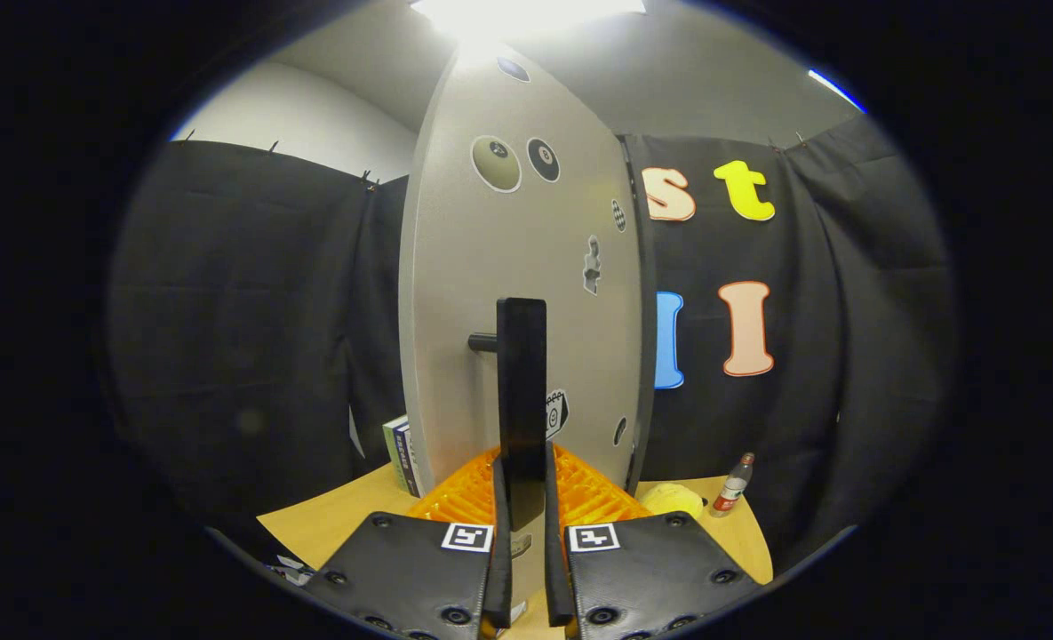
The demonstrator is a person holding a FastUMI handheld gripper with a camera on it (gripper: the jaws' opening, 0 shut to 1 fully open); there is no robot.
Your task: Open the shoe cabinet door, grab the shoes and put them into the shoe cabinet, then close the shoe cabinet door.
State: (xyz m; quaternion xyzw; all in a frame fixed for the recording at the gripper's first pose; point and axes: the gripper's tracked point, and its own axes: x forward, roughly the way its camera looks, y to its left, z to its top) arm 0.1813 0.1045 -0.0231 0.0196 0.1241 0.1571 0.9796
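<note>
Fingers (522,498) closed narrow on the black upright bar handle (522,391), one pressing each side. Handle stands off the grey sticker-dotted cabinet door (490,293) just ahead. Orange slatted plastic crate (593,493) under the fingers on the wooden worktop (339,520); small clear bottle (733,485) beyond, right.

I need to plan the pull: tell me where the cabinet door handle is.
In the gripper view, the black door handle stands upright on the cabinet door, its lower end between the tongs, in front of the orange crate.
</note>
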